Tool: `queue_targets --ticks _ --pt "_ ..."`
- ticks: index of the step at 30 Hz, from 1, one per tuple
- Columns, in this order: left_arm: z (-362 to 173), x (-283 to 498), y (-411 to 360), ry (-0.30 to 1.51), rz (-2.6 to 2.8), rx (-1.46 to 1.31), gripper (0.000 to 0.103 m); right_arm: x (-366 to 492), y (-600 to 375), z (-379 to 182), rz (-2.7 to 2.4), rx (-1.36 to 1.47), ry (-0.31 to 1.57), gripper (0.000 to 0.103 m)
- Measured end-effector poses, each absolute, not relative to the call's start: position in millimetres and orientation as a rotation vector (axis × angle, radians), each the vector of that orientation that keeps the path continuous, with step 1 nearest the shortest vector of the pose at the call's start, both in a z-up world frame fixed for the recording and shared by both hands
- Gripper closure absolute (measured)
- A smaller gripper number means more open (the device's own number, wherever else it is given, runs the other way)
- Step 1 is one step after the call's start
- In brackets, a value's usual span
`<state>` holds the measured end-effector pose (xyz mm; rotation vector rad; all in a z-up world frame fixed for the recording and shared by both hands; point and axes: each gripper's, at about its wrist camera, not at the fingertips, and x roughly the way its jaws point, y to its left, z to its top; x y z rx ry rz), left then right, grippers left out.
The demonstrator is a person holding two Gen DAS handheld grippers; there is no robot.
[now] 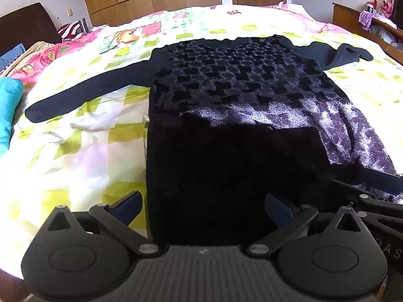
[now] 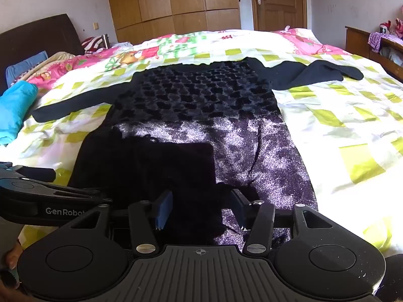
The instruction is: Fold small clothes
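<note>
A small black long-sleeved velvet top [image 1: 239, 80] [image 2: 191, 100] lies flat on the bed with its hem nearest me. One sleeve [image 1: 83, 93] stretches out to the left, and the other sleeve [image 1: 340, 55] lies out to the right. My left gripper [image 1: 202, 206] stands wide open at the hem's left part, with dark cloth between its fingers. It also shows at the left edge of the right wrist view as the left gripper [image 2: 30, 193]. My right gripper [image 2: 201, 209] is open over the hem's right part, its pads apart with cloth between them.
The top rests on a quilt [image 1: 88, 136] [image 2: 340, 115] with yellow-green checks and pink prints. A teal cloth [image 1: 7, 110] [image 2: 15, 110] lies at the left edge. A dark headboard [image 2: 37, 35] is at the far left, and a wooden shelf [image 1: 365, 25] stands on the right.
</note>
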<state>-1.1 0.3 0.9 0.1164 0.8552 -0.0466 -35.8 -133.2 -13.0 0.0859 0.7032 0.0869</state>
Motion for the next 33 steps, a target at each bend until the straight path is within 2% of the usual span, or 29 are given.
queue_targets --ticks 33 --pt "-1.7 -1.8 -0.7 0.87 -0.048 0.141 0.0 -34.7 -134.6 -15.0 0.091 0.107 0.732 0.052"
